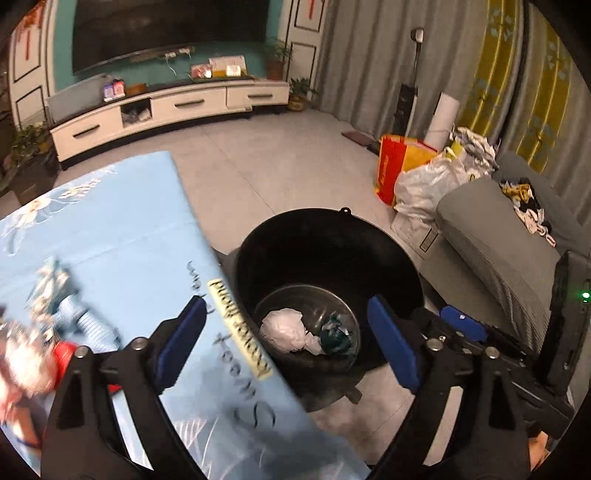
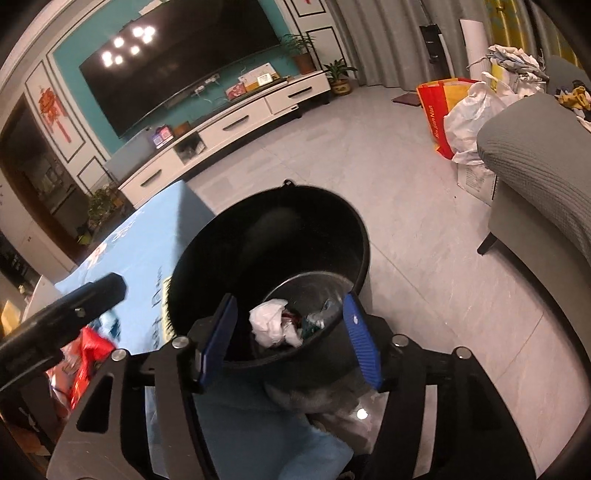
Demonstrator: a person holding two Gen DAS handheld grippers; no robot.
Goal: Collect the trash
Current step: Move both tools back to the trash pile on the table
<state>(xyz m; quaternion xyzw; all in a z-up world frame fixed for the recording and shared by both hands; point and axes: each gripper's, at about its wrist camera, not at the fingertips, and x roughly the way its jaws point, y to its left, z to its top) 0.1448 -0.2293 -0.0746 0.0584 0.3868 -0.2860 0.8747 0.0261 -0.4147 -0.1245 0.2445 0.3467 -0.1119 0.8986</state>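
Both fisheye views looked forward and steeply down from close above the black trash bin point(image 1: 328, 258), toward the far TV wall point(image 1: 170, 33). The left wrist view sat over the blue-covered worktop's point(image 1: 122, 229) edge, bin to its right; the right wrist view hung nearer, almost directly over the bin point(image 2: 273, 236). Both shared bin, worktop, floor and sofa point(image 2: 535, 155).

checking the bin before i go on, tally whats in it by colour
white crumpled paper: 1
dark green wrapper: 1
red scrap: 1, seen only from the right wrist view
total: 3 pieces visible at the bottom of the black bin; anything under them is hidden
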